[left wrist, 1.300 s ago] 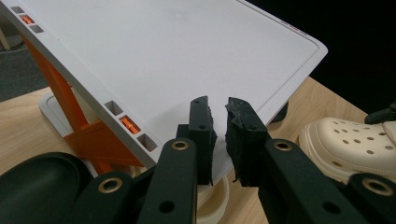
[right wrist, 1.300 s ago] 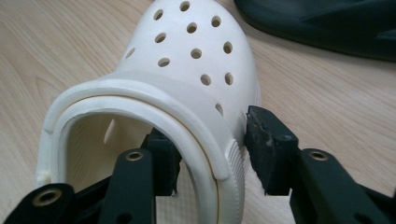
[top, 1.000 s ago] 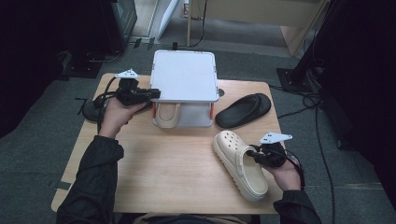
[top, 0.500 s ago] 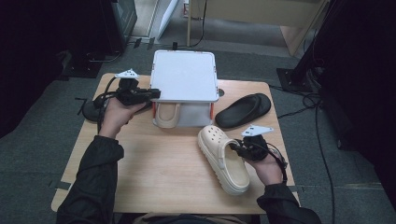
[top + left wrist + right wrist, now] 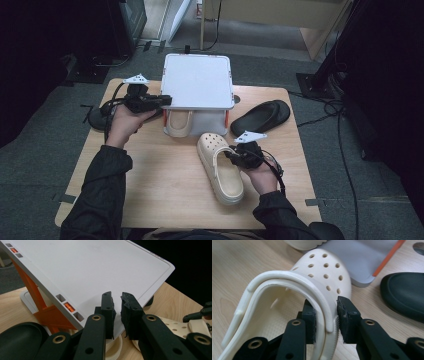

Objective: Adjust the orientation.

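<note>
Right gripper view: my right tool [image 5: 325, 321], jaws just widening, straddles the cream perforated foam clog's [image 5: 294, 290] rim; my left tool [image 5: 117, 306] pinches the white lid's [image 5: 95, 272] edge.

Left gripper [image 5: 162, 100] fingers nearly shut, right gripper [image 5: 231, 156] fingers just opening

Right gripper [image 5: 325, 320] astride side wall of cream clog [image 5: 287, 290]: one jaw inside the shoe, other outside, just been opening, outer pad barely off the wall. Clog toe with holes pointing at grey stand [image 5: 367, 257] with orange strut. Black slipper [image 5: 404, 295] at right on wooden table [image 5: 242, 267].
</note>
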Motion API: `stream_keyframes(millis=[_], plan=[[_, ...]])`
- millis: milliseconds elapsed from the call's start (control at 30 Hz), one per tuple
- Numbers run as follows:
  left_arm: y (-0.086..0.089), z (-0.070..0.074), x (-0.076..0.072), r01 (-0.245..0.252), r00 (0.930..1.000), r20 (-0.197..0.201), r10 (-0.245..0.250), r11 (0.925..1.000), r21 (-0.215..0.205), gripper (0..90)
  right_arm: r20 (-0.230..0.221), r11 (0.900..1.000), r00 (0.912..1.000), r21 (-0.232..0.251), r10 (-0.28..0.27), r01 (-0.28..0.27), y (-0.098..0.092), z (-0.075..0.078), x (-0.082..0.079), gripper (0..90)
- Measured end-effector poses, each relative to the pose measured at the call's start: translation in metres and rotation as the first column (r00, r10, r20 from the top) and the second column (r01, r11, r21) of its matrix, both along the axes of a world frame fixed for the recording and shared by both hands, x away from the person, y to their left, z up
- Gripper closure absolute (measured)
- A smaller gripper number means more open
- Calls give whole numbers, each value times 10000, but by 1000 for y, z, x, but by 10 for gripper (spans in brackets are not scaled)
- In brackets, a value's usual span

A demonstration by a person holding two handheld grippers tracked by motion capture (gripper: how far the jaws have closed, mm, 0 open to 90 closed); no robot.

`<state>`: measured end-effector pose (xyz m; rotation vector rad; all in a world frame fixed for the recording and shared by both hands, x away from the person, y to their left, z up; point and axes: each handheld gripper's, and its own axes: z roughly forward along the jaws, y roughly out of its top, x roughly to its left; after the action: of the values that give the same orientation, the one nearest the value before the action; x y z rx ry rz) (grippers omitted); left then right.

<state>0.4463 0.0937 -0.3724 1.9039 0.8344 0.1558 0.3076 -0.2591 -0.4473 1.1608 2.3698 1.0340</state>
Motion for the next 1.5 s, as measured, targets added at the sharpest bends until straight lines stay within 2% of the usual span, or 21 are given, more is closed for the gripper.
stream_keyframes(millis=[167,267,333,400,433,533,667,767,900,967,1100,1200,1300,1500], plan=[[0,0,0,3,10000,6,-3,10000,3,806,183,9998,9997,-129,137,-134,5,-4,-7,660],[0,0,0,15,10000,-2,-15,10000,-20,805,66,9997,9997,77,240,-240,2,-5,-7,612],[0,0,0,26,10000,-6,-26,10000,-32,805,-254,9993,9993,265,269,-262,0,-7,-7,578],[1,0,0,26,10000,-22,-26,10000,-61,805,-468,9964,9981,773,389,-352,-6,-7,-8,531],[1,0,0,28,10000,-23,-28,10000,-68,806,-524,9958,9980,862,362,-316,-9,-6,-10,529],[1,0,0,26,10000,-21,-26,10000,-64,805,-446,9939,9978,1006,487,-440,-19,1,-16,552],[1,0,0,21,10000,-26,-22,10000,-74,805,-283,9872,9978,1493,606,-557,-37,8,-29,654],[0,0,0,31,10000,-19,-31,10000,-52,806,-131,9914,9984,1194,551,-532,-48,1,-37,695],[1,0,1,49,10000,-54,-49,10000,-61,806,-525,9935,9980,1107,344,-284,-57,-14,-44,720],[1,0,0,23,10000,-53,-24,10000,-75,805,-737,9945,9966,1007,370,-295,-56,-20,-48,724],[1,-1,2,59,9999,-102,-60,9999,-145,805,-740,9975,9956,470,569,-536,-51,-27,-52,737],[1,-1,3,97,9999,-116,-99,9998,-183,806,-1012,9979,9942,566,374,-318,-51,-31,-51,750],[1,-1,4,113,9999,-99,-115,9997,-200,806,-1286,9971,9905,645,493,-412,-47,-34,-53,758],[0,-1,4,102,9999,-109,-104,9997,-222,805,-1429,9955,9889,899,411,-284,-44,-34,-55,758]])
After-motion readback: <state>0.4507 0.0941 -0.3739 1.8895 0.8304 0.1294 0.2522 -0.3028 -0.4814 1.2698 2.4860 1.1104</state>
